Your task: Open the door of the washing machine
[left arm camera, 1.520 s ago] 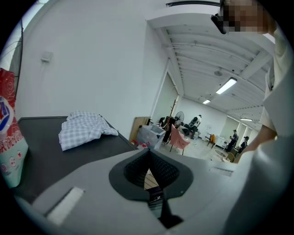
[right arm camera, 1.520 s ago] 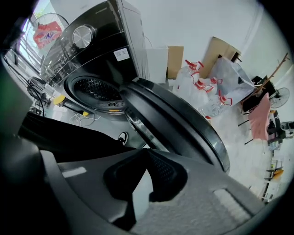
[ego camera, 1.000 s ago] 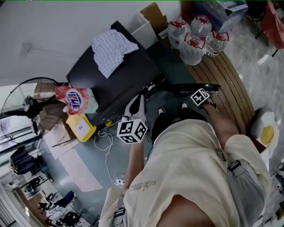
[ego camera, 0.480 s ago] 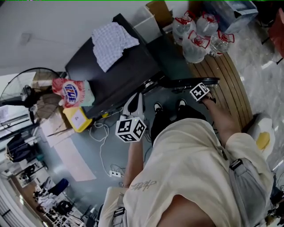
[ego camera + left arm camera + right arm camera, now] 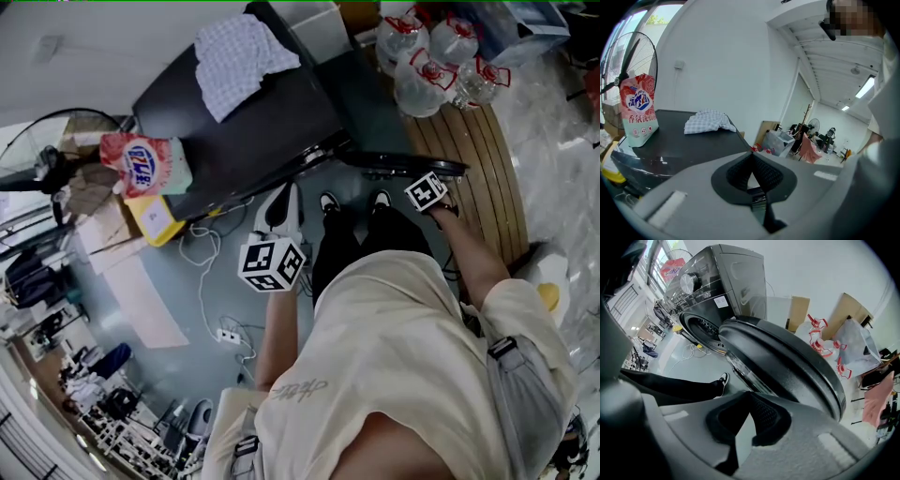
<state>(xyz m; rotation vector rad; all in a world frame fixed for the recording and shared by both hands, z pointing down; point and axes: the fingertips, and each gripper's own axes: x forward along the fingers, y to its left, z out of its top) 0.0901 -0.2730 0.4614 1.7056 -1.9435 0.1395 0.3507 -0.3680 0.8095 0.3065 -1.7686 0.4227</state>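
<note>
The dark front-loading washing machine (image 5: pixel 244 131) stands at the top of the head view, with its round door (image 5: pixel 403 165) swung open toward me. In the right gripper view the door (image 5: pixel 787 362) fills the middle, and the drum opening (image 5: pixel 701 329) shows behind it. My right gripper (image 5: pixel 749 397) is shut with nothing between its pads, just short of the door's rim; its marker cube (image 5: pixel 427 190) sits by the door's outer edge. My left gripper (image 5: pixel 284 202) hangs in front of the machine, also shut (image 5: pixel 751 157) and empty.
A checked cloth (image 5: pixel 244 56) and a detergent bag (image 5: pixel 145 164) lie on the machine's top. Large water bottles (image 5: pixel 431 56) stand at the back right beside a slatted wooden platform (image 5: pixel 478 159). A power strip with its cable (image 5: pixel 228 335), a yellow box (image 5: pixel 155 217) and a fan (image 5: pixel 47 173) are at the left.
The head view has shifted, so the machine sits higher in the picture. The door stays open and both grippers keep roughly their places beside it.
</note>
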